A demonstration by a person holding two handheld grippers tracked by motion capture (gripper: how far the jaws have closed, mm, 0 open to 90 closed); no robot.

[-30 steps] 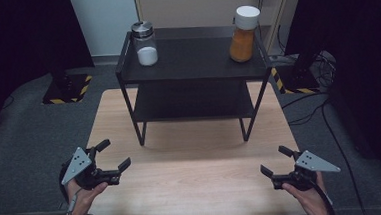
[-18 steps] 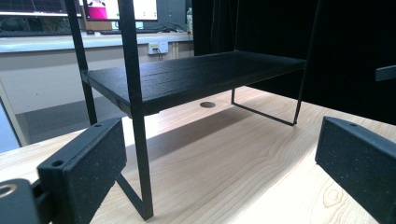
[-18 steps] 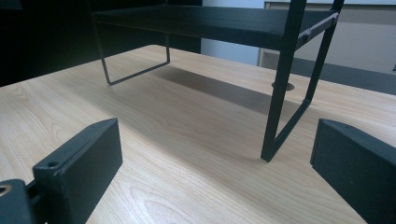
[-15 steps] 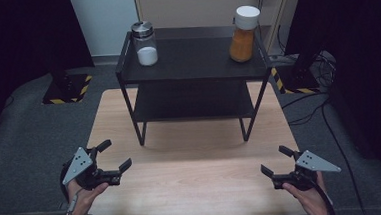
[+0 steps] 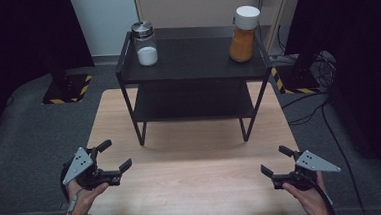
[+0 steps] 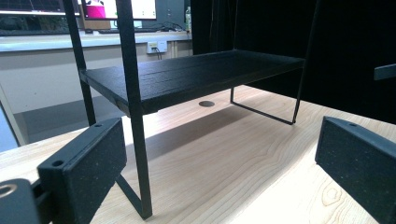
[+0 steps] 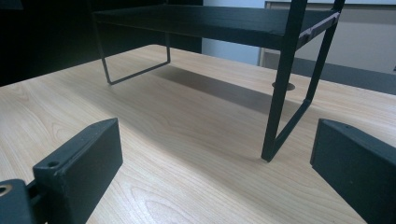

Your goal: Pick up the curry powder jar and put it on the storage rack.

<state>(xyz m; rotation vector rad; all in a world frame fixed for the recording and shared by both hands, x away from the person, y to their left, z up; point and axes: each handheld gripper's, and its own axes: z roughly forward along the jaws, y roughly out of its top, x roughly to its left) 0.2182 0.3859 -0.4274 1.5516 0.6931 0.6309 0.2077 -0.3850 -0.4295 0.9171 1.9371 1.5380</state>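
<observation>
Two grippers, and neither had anything in it: we held the left gripper and the right gripper low over the near corners of the table, jaws spread wide on both. Up on the top shelf of the black rack stood the glass jar of white powder at the left and the orange jar at the right, well apart from us. Nothing touched yet, by our reckoning; every reach and grasp was left to do.

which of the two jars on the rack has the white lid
The jar with orange contents, at the right end of the rack's top shelf. The other jar, at the left end, holds white powder under a metal lid.
</observation>
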